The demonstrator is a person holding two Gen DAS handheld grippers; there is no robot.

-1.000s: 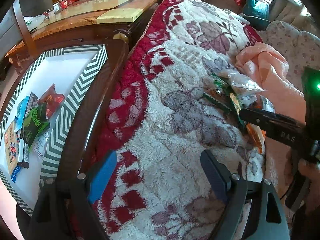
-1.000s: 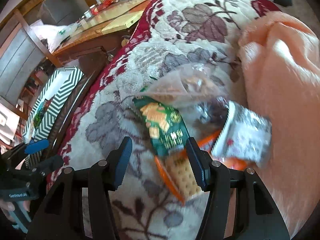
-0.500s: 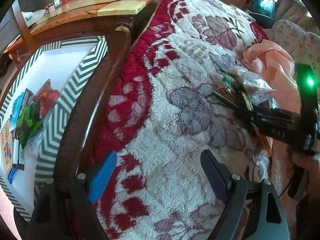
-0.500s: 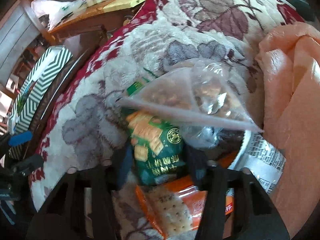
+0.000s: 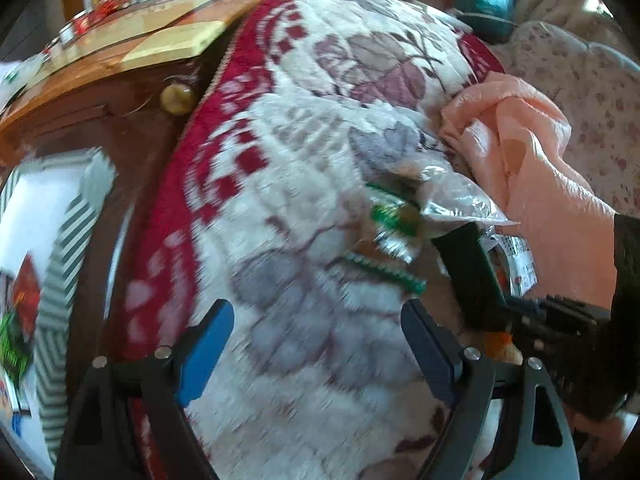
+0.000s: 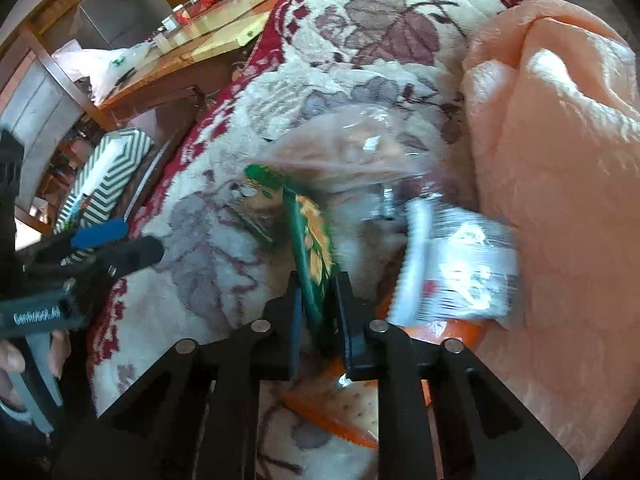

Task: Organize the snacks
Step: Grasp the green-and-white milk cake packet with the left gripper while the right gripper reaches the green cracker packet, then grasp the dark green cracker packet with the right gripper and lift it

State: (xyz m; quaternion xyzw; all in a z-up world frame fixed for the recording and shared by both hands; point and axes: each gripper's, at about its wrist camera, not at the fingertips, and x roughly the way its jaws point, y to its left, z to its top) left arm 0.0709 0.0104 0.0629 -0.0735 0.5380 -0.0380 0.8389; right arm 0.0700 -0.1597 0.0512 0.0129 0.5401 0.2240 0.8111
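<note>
Right gripper (image 6: 318,312): clamped on the flat green foil cracker packet (image 6: 314,240), held edge-up, long axis ahead.
Left gripper (image 5: 316,344): spread wide, nothing held.
Striped cardboard box (image 5: 64,248): nearer the left gripper.

the right gripper (image 6: 318,306) points steeply down, its two black fingers (image 6: 290,320) drawn close together; the jaws have just been closing and now pinch the lower edge of a green packet (image 6: 314,248) that stands up between the pads. the left gripper (image 5: 316,340) also tilts steeply down, jaws spread wide, blue-padded finger (image 5: 206,344) on one side and dark finger (image 5: 426,344) on the other, nothing between them. in the right wrist view a hand (image 6: 24,360) grips the left gripper's handle at the left edge.
</note>
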